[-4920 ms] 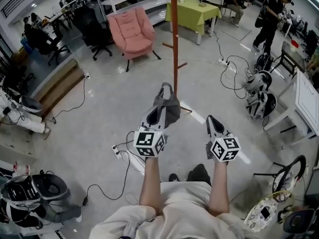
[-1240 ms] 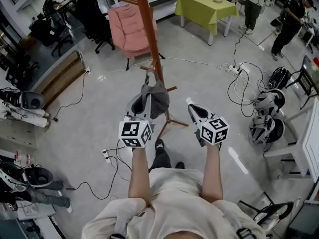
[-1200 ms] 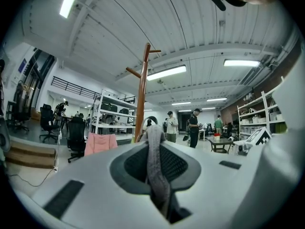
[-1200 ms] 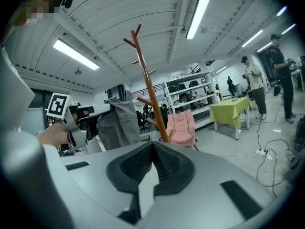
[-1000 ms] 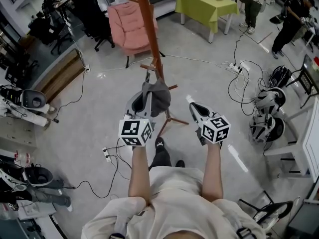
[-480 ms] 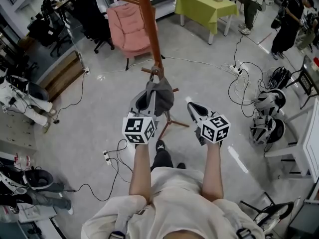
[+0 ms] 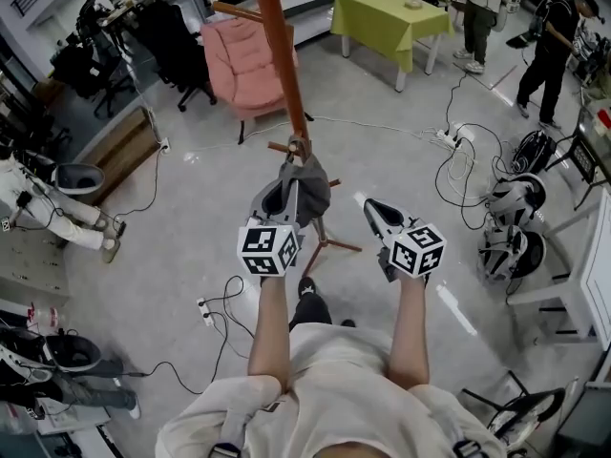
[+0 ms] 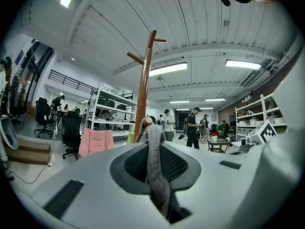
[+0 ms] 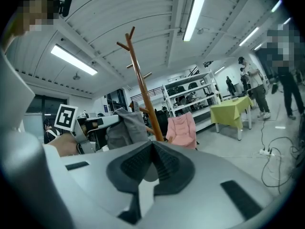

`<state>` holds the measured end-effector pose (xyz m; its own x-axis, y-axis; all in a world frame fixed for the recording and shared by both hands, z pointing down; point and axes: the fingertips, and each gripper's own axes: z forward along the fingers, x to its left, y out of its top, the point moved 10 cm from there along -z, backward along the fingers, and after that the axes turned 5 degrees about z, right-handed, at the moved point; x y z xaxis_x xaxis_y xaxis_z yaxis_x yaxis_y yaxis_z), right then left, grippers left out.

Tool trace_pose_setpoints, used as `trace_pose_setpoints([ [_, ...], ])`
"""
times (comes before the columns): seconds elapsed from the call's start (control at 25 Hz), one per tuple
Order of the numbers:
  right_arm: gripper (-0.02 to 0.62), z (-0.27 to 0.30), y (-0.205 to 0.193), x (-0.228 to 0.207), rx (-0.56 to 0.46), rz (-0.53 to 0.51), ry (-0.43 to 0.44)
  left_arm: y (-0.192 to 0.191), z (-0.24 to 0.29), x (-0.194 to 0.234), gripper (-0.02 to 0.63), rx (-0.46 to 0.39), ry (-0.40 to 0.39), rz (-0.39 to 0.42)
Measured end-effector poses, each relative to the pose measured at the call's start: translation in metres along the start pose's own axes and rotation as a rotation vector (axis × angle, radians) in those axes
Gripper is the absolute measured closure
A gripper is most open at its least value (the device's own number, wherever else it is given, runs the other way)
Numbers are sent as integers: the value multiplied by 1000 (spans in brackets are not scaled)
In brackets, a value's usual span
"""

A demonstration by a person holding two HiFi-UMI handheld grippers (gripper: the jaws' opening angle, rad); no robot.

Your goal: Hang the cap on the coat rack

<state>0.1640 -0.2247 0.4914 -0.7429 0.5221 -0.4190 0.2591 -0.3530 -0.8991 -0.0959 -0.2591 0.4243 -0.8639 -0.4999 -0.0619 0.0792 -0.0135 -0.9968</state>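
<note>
The grey cap (image 7: 307, 181), likely soft, light and floppy, hangs right at a low peg of the coat rack (image 7: 277, 55), a fabric fold clamped in the left gripper (image 7: 284, 195); right gripper (image 7: 374, 210) closed, empty

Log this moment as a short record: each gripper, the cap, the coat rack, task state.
left gripper: shut on the grey fabric of the cap
right gripper: shut, nothing between its jaws, held to the right of the cap, apart from it
cap position: raised, top edge at the tip of a low peg; hooked or not, cannot tell
coat rack: brown wooden pole, upright, directly ahead
task state: cap not yet released
</note>
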Motion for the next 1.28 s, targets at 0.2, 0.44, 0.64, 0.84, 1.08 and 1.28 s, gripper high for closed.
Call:
trace_pose_setpoints([
  [0.2, 594, 1, 1, -7, -2, 5, -16, -1, 8, 4, 568, 7, -5, -2],
  [0.44, 594, 9, 1, -11, 0, 7, -20, -7, 21, 6, 568, 18, -17, -5],
  [0.64, 594, 17, 1, -14, 5, 10, -26, -12, 31, 11, 568, 32, -29, -9],
  [0.84, 594, 20, -1, -18, 6, 19, -34, -18, 35, 13, 568, 48, -35, -14],
  [1.08, 594, 26, -2, -22, 14, 21, -40, -30, 42, 16, 568, 69, -39, -24],
  [1.28, 594, 29, -4, -23, 27, 23, -34, -37, 41, 18, 568, 79, -27, -35],
])
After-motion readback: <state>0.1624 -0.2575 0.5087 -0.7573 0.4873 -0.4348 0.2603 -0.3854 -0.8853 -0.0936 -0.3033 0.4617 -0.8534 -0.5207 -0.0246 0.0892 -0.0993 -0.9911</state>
